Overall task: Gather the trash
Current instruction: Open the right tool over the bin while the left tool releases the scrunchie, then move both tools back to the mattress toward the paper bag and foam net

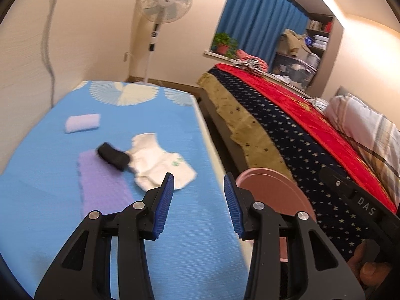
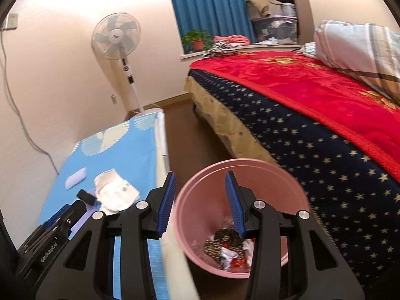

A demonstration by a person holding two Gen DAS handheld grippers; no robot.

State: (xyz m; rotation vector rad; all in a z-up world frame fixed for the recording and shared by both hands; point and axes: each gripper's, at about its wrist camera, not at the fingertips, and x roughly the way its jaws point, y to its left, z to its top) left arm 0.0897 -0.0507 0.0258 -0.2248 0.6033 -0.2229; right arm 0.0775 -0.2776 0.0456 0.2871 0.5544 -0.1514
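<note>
On the blue-covered table point(image 1: 50, 150) lie a white crumpled wrapper point(image 1: 160, 162), a black block point(image 1: 113, 156), a purple cloth point(image 1: 102, 187) and a small pale roll point(image 1: 82, 123). My left gripper point(image 1: 198, 185) is open and empty, above the table's right edge, just short of the wrapper. A pink trash bin point(image 2: 200, 200) stands on the floor between table and bed, with mixed scraps point(image 2: 227, 247) at its bottom. My right gripper point(image 2: 200, 182) is open and empty above the bin's left rim. The bin's rim also shows in the left wrist view point(image 1: 272, 190).
A bed with a red and navy starred blanket point(image 2: 312, 125) fills the right side. A white standing fan point(image 2: 117, 37) stands by the far wall. A potted plant point(image 2: 196, 40) sits on the sill by blue curtains point(image 2: 212, 2). Brown floor point(image 2: 185, 135) runs between table and bed.
</note>
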